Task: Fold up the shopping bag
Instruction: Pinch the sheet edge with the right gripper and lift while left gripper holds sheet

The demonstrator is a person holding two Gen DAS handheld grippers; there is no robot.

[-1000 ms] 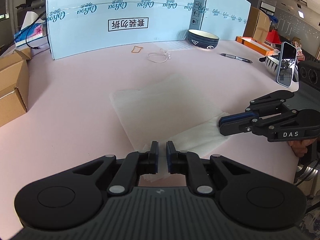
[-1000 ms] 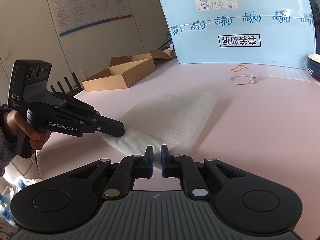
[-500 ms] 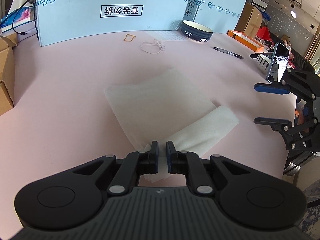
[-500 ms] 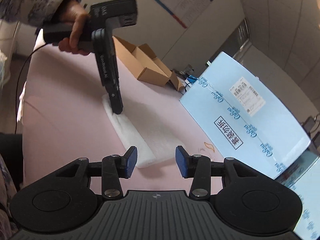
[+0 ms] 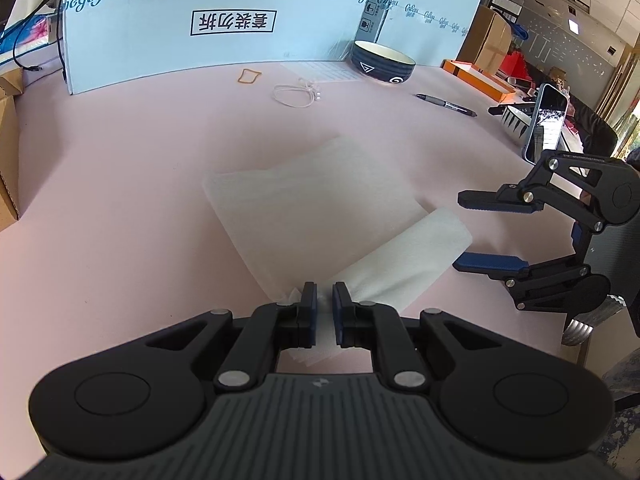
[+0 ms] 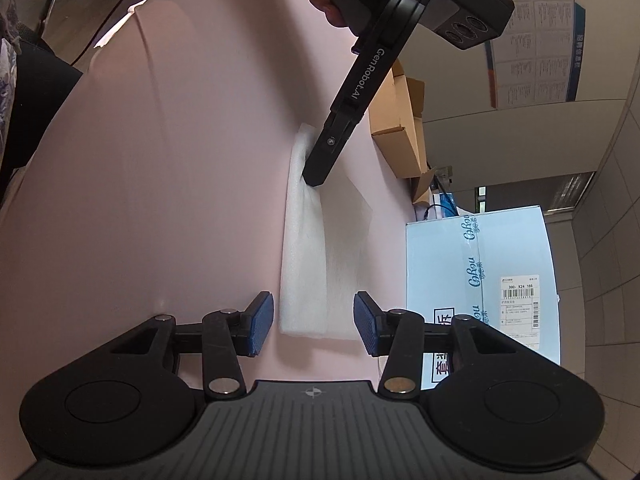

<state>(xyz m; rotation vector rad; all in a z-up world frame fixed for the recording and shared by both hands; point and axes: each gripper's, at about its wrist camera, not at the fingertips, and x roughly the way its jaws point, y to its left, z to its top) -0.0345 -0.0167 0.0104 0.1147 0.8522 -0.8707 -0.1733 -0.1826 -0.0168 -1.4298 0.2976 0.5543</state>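
Bare pink table (image 5: 120, 208) all around the bag (image 5: 312, 208). Obstacles sit at the far side: blue box (image 5: 200, 20), bowl (image 5: 382, 62), cord (image 5: 296, 94), pen (image 5: 446, 105), phone (image 5: 546, 122).

table (image 5: 120, 160): pink top | wall (image 6: 460, 80): pale, posters (image 6: 532, 36) | ceiling lights (image 5: 574, 26): on

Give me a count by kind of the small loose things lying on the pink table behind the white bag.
Bowls: 2, dark bowl and striped bowl
Pens: 1, pen
Rubber bands: 1, rubber band
Cords: 1, white cord
Phones: 1, phone
Total: 6
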